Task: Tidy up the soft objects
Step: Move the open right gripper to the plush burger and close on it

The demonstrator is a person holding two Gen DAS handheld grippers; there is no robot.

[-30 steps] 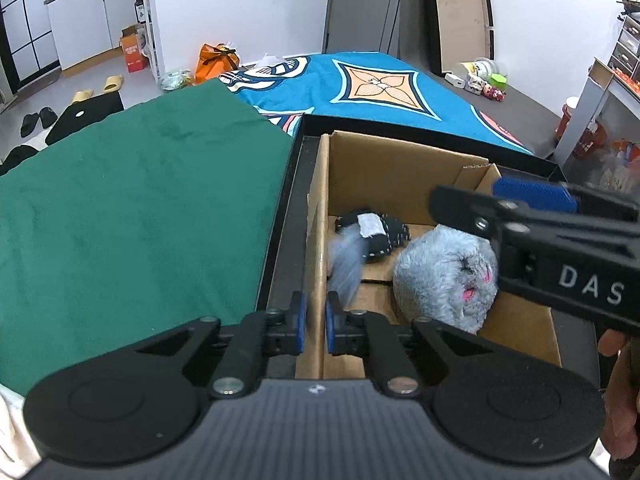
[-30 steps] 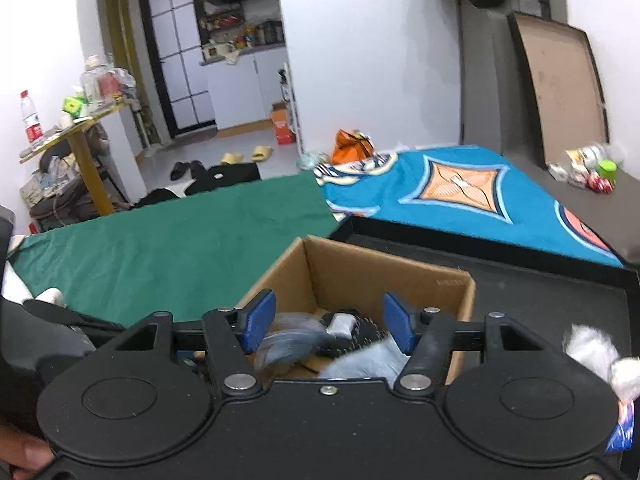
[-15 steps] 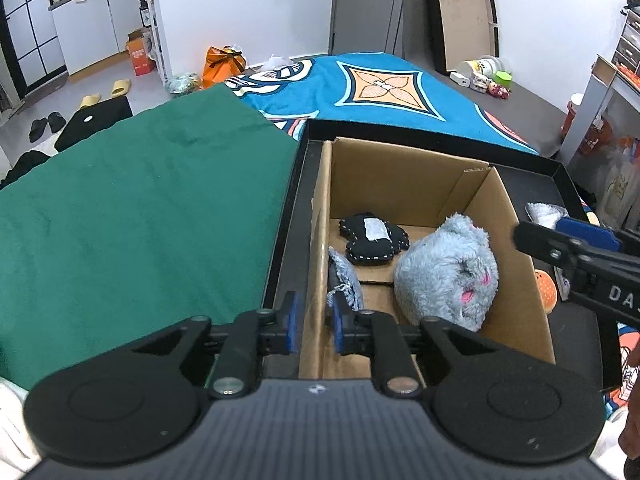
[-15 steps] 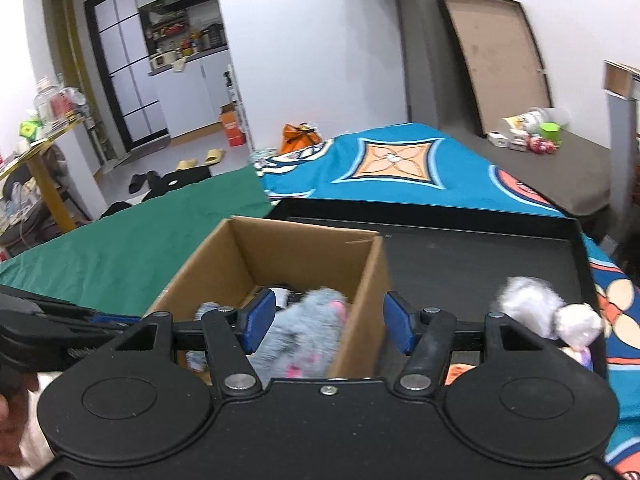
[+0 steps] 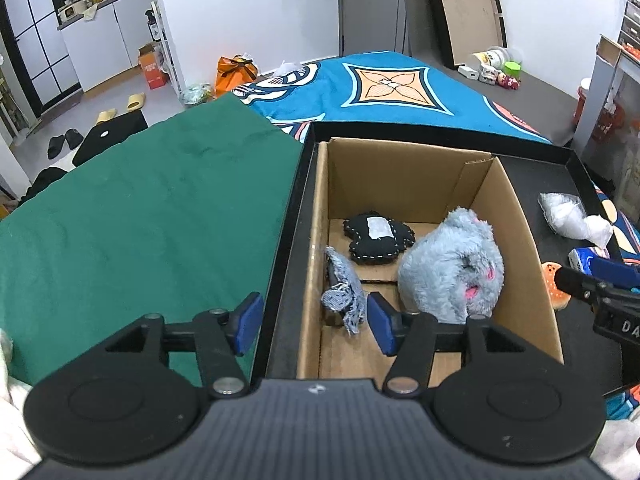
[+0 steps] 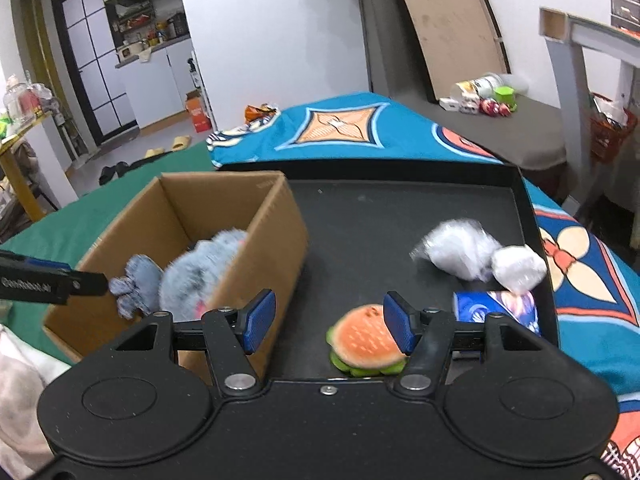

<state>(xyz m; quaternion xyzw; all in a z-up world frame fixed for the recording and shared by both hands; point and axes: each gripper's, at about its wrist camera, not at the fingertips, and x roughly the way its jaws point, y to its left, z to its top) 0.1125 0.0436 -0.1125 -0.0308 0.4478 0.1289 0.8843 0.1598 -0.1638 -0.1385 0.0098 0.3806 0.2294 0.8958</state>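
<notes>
A cardboard box (image 5: 516, 216) (image 6: 276, 240) stands in a black tray (image 6: 400, 216). Inside lie a blue-grey furry plush (image 5: 452, 268) (image 6: 200, 272), a black stitched cushion (image 5: 376, 236) and a small denim piece (image 5: 344, 292) (image 6: 134, 286) by the left wall. My left gripper (image 5: 312, 320) is open over the box's near-left wall, the denim piece just beyond its fingers. My right gripper (image 6: 326, 322) is open and empty over the tray, with a burger plush (image 6: 362, 340) by its right finger. White plastic-wrapped bundles (image 6: 476, 256) (image 5: 572, 216) and a blue packet (image 6: 496, 308) lie on the tray's right side.
The tray (image 5: 304, 184) sits between a green cloth (image 5: 140, 216) on the left and a blue patterned cloth (image 5: 400, 84) behind. The right gripper's finger (image 5: 600, 284) shows at the right edge of the left wrist view. Slippers, bags and furniture stand on the floor beyond.
My left gripper has opened and let go of the denim piece, which now lies in the box. My right gripper swung right, from over the box to over the tray near the burger plush.
</notes>
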